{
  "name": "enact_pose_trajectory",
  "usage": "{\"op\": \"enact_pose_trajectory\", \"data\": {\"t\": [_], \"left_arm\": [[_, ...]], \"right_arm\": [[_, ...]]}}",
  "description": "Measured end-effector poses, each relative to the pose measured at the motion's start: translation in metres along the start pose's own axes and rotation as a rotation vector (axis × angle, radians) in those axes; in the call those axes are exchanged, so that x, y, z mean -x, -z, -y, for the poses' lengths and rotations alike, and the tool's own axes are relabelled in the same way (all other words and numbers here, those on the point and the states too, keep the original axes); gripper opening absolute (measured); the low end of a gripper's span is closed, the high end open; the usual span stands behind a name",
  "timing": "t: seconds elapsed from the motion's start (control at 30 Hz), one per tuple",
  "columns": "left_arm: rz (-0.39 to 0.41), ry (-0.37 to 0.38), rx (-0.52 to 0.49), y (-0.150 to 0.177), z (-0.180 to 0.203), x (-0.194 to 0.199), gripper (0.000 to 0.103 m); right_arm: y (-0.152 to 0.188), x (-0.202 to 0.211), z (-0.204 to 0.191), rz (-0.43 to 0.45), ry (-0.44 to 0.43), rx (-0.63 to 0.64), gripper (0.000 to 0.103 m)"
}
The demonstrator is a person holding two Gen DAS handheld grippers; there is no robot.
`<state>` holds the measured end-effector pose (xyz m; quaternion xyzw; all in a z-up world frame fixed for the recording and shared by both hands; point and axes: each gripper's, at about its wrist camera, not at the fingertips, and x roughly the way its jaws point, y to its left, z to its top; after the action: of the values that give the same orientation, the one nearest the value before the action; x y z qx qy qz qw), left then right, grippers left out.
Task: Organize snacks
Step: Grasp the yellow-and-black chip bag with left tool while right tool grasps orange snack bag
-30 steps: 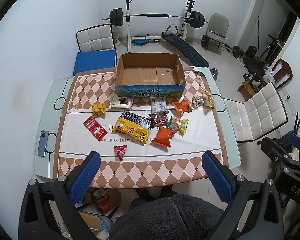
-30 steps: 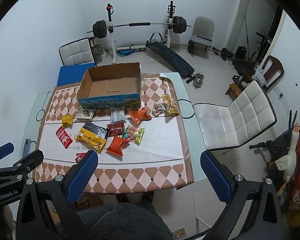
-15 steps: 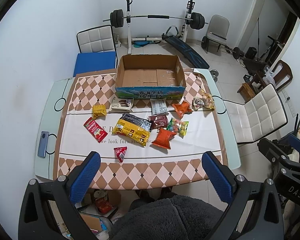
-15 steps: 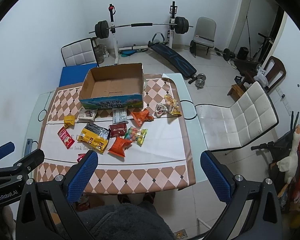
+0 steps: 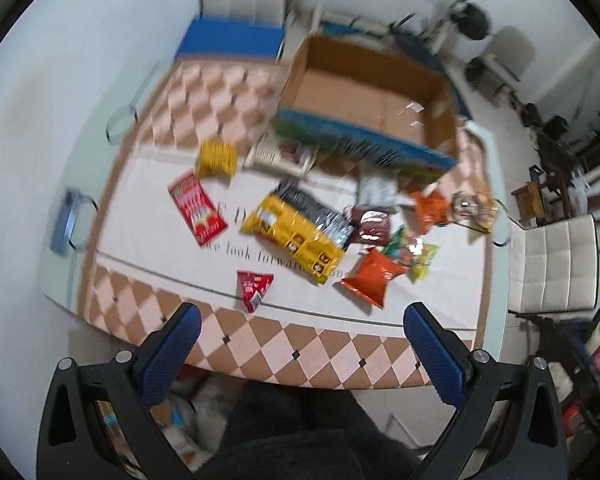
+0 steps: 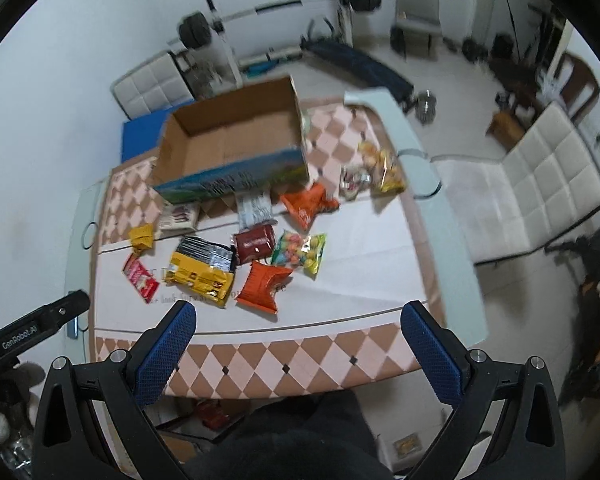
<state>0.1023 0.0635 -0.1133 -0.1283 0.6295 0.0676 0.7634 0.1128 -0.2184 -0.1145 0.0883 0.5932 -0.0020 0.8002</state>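
Compared with half a second earlier, both cameras have dropped toward the tabletop and tilted, so the snacks appear larger and the views are motion-blurred; the snacks themselves lie in the same arrangement. From left to right in the left wrist view: a phone rests on the bare glass edge; a flat red packet lies beside a small yellow packet; a white packet sits just in front of the cardboard box, which stands open and holds no snacks; a small red triangular packet lies nearest the front edge; a large yellow-and-black bag occupies the middle; next come a dark brown packet, an orange bag, a colourful candy bag, a second orange bag and, at the far right, two small packets too blurred to identify. The left hand-held gripper hovers over the near edge with its blue pads spread wide, gripping nothing. The right hand-held gripper is likewise spread wide and holds nothing above the near edge. A white chair stands to the right of the tabletop.
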Motion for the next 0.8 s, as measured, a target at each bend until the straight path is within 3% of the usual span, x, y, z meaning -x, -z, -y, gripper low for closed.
{"op": "enact_pose_trajectory", "data": {"t": [0.2, 0.37, 0.57, 0.67, 0.8], "left_arm": [[-0.176, 0.050, 0.175, -0.045, -0.027, -0.106, 0.103], [-0.318, 0.090, 0.291, -0.081, -0.028, -0.194, 0.103], [-0.479, 0.096, 0.412, -0.104, -0.029, -0.274, 0.103], [-0.519, 0.036, 0.459, -0.107, -0.030, -0.294, 0.103], [-0.496, -0.049, 0.468, -0.107, -0.025, -0.300, 0.103]], "right_arm": [[-0.019, -0.112, -0.011, -0.151, 0.016, -0.011, 0.103], [-0.026, -0.193, -0.023, -0.226, 0.034, -0.051, 0.103], [-0.023, -0.256, -0.029, -0.278, 0.048, -0.114, 0.103], [-0.017, -0.273, -0.024, -0.301, 0.042, -0.159, 0.103], [-0.009, -0.285, -0.018, -0.324, 0.029, -0.197, 0.103]]}}
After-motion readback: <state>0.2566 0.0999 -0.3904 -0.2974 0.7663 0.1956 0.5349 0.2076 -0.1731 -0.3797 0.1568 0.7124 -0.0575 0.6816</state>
